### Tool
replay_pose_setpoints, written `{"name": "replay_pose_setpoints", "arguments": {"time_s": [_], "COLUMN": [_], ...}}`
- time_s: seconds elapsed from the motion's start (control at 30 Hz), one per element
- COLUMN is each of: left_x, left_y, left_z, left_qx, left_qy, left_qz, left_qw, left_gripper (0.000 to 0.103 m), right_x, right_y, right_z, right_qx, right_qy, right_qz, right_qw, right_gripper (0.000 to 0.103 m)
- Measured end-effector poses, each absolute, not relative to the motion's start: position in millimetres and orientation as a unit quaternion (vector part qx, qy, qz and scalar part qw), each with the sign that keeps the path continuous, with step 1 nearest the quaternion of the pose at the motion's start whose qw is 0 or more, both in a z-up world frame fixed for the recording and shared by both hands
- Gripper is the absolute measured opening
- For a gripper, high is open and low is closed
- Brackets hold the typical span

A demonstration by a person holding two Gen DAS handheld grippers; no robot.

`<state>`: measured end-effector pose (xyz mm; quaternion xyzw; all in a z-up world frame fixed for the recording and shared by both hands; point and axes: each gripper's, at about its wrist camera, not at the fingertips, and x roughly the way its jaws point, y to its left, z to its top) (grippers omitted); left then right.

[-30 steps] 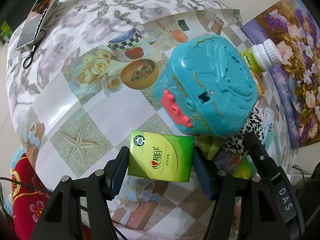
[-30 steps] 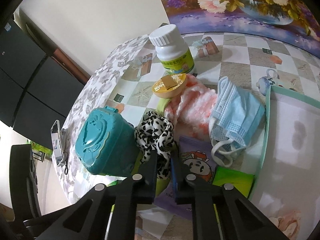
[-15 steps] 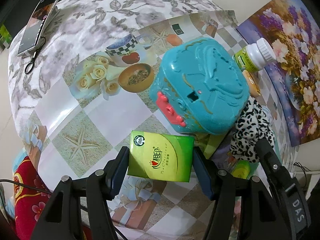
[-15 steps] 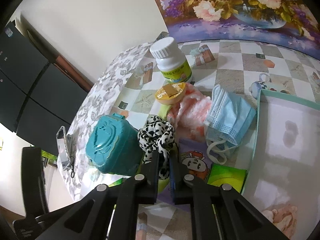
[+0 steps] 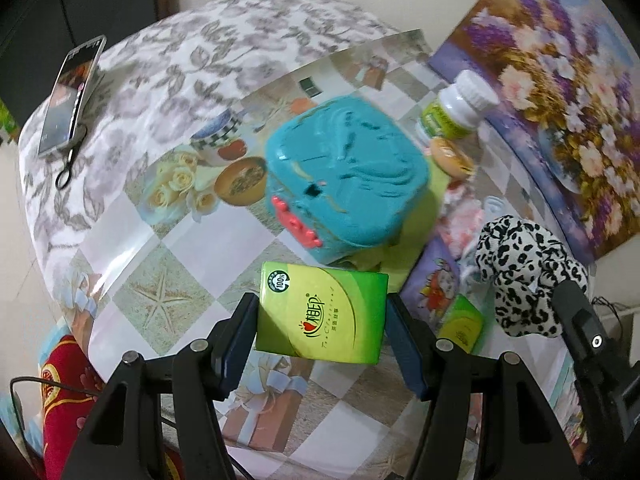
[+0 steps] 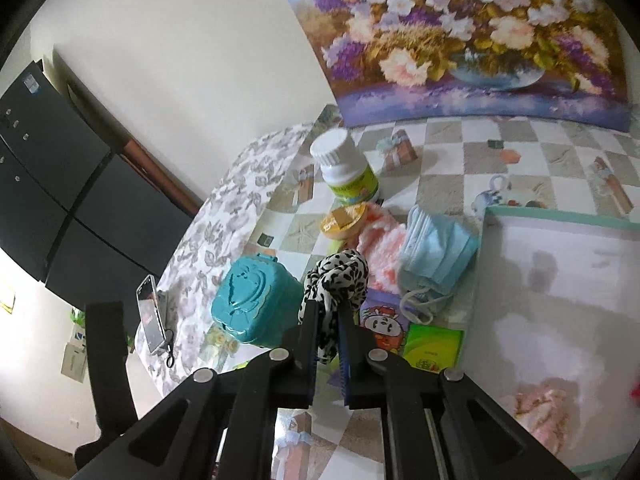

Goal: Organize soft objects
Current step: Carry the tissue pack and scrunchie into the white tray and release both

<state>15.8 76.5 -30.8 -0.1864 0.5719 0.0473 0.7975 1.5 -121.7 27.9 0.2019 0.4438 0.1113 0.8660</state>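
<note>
Beyond my tools, a teal box (image 5: 346, 172) sits on the surface (image 5: 132, 248). My left tool (image 5: 320, 320) grips a green tissue pack (image 5: 322, 312) marked "100%". My right tool (image 6: 328, 320) is clamped on a leopard-print cloth (image 6: 336, 276), lifted clear.

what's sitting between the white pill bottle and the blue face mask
In the right wrist view, a round orange tin and pink fluffy cloth lie between the bottle and the mask.
</note>
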Motion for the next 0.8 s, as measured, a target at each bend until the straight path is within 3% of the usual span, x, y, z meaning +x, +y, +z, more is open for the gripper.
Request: {"name": "replay_pose_setpoints", "arguments": {"time_s": [0.43,0.8], "left_x": [6,-7], "left_y": [22,-48], "left_z": [-2,22], "left_qx": [-0.100,-0.019], "left_qy": [0.514,0.459], "left_qz": [-0.019,-0.111], "left_qw": [0.852,0.882], "left_gripper": [0.065,0.065], "right_x": [-30,-48], "right_y": [-168,-240], "right_z": [66,73], "right_qx": [0.241,0.250], "right_qy": [0.386,0.367], "right_qz": [0.071,-0.063], "right_qw": [0.887,0.894], "right_gripper": [0.009,0.009]}}
